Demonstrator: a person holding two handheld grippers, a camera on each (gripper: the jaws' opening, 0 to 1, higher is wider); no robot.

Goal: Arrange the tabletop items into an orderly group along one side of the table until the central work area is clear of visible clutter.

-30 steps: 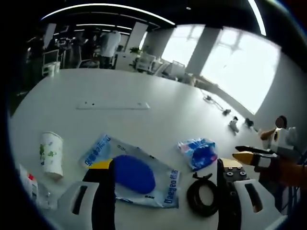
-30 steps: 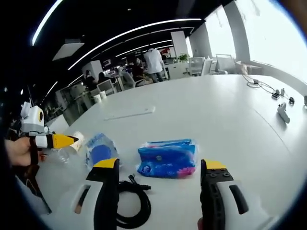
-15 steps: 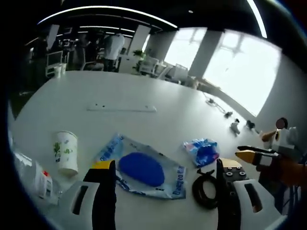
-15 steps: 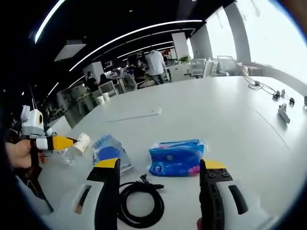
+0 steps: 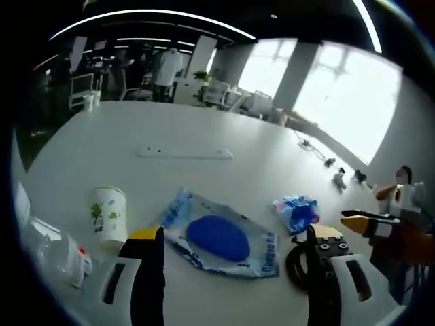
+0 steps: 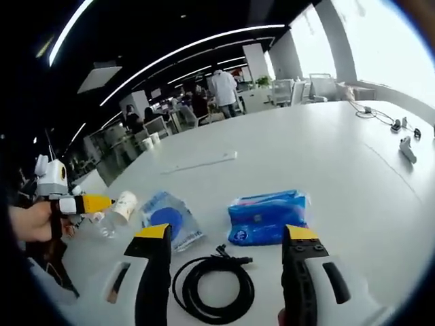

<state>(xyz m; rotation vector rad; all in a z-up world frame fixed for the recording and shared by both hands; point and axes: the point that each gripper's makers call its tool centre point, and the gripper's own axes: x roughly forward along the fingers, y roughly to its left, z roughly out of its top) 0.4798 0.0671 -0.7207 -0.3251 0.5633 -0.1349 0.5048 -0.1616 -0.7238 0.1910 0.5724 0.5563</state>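
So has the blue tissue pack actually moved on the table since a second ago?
No. The blue tissue pack keeps its spot beside the coiled black cable; the camera shifted.

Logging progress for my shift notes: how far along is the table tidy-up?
Nothing looks grouped yet. The paper cup, blue pouch, tissue pack and coiled cable lie spread across the table. Both grippers, left and right, are open and hold nothing. All the moving is left.

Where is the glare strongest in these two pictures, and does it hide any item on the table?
Left gripper view: the windows are blown out white, yet the paper cup and blue pouch stay readable. Right gripper view: the window glares at the upper right; the black cable stays clear.
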